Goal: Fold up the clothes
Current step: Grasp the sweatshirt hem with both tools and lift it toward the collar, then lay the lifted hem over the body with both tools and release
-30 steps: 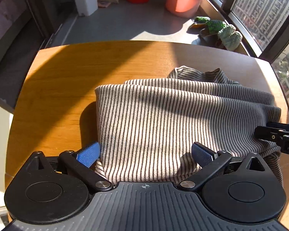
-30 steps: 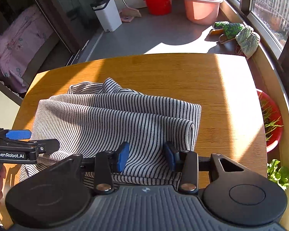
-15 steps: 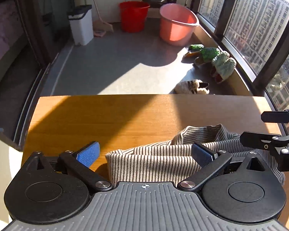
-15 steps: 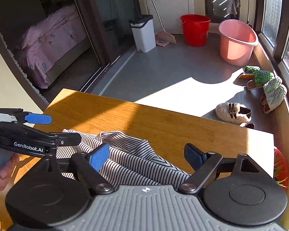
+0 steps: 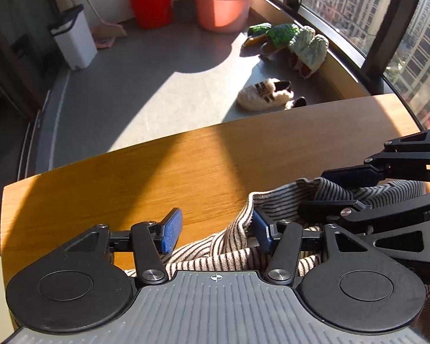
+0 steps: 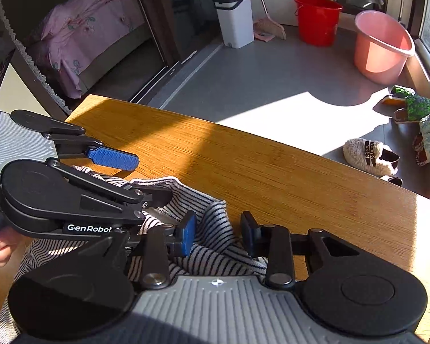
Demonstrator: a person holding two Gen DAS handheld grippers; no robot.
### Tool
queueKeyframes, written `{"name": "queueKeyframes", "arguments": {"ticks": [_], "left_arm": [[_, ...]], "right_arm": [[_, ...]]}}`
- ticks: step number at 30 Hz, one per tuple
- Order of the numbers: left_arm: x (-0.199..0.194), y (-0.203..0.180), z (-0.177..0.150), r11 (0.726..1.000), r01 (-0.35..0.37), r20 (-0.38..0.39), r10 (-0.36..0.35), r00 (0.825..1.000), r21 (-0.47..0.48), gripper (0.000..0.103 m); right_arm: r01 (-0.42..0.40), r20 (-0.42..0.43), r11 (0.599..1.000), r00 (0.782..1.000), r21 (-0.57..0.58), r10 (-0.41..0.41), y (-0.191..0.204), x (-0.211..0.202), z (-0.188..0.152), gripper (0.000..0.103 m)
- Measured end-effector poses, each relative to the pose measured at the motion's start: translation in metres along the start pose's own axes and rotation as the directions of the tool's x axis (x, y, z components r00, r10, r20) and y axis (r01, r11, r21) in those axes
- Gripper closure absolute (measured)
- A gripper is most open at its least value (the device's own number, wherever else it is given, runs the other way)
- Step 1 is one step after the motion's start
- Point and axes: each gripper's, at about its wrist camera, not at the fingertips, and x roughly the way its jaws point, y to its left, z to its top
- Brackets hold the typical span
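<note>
A striped garment (image 5: pixel 232 246) lies bunched on the wooden table (image 5: pixel 129 177), close under both grippers; it also shows in the right wrist view (image 6: pixel 212 223). My left gripper (image 5: pixel 215 226) is open, its jaws wide apart with the cloth's raised edge between them. My right gripper (image 6: pixel 219 229) is open too, with a fold of the cloth between its jaws. The right gripper (image 5: pixel 338 192) reaches in from the right in the left wrist view, over the cloth. The left gripper (image 6: pixel 134 177) reaches in from the left in the right wrist view.
Beyond the table's far edge lies grey floor with a red bucket (image 5: pixel 150 3), a pink basin (image 5: pixel 222 3), a white bin (image 5: pixel 74 40) and several slippers (image 5: pixel 268 94). Windows run along the right. A bed with pink bedding (image 6: pixel 83 37) stands behind a sliding door.
Both grippers have come close together over the cloth and tilted up toward the far edge. The garment, flat and broad a second ago, is now bunched under them. The right gripper has opened.
</note>
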Motion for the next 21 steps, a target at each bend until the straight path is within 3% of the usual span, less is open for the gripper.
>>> {"name": "queueKeyframes", "arguments": {"ticks": [3, 4, 6, 9, 16, 18, 21], "left_arm": [[-0.003, -0.002, -0.003, 0.999, 0.037, 0.016, -0.037, 0.999, 0.021, 0.071], [-0.004, -0.004, -0.004, 0.998, 0.050, 0.018, -0.051, 0.999, 0.025, 0.086], [-0.006, -0.007, -0.004, 0.999, 0.050, 0.027, -0.050, 0.998, 0.023, 0.095], [-0.024, 0.001, -0.005, 0.995, 0.089, 0.078, -0.086, 0.993, -0.046, 0.097], [-0.119, 0.021, -0.042, 0.966, 0.236, 0.151, -0.218, 0.964, -0.108, 0.099], [-0.145, 0.023, -0.069, 0.951, 0.279, 0.122, -0.264, 0.957, -0.133, 0.099], [-0.162, 0.021, -0.115, 0.942, 0.291, 0.015, -0.292, 0.956, -0.166, 0.099]], "right_arm": [[-0.032, -0.007, 0.999, 0.999, 0.021, 0.032, -0.003, 0.000, 0.000, 0.085], [-0.029, -0.007, 0.999, 1.000, 0.023, 0.030, -0.003, 0.000, 0.001, 0.088], [-0.025, -0.005, 0.999, 1.000, 0.027, 0.025, -0.001, -0.002, 0.003, 0.095], [-0.046, 0.016, 0.999, 0.999, 0.026, 0.045, 0.004, -0.016, 0.005, 0.096], [-0.176, 0.061, 0.983, 0.983, 0.044, 0.173, 0.033, -0.100, -0.012, 0.096], [-0.213, 0.036, 0.976, 0.977, 0.047, 0.211, 0.050, -0.119, -0.031, 0.097], [-0.246, -0.072, 0.967, 0.965, 0.065, 0.251, 0.081, -0.121, -0.073, 0.096]]}}
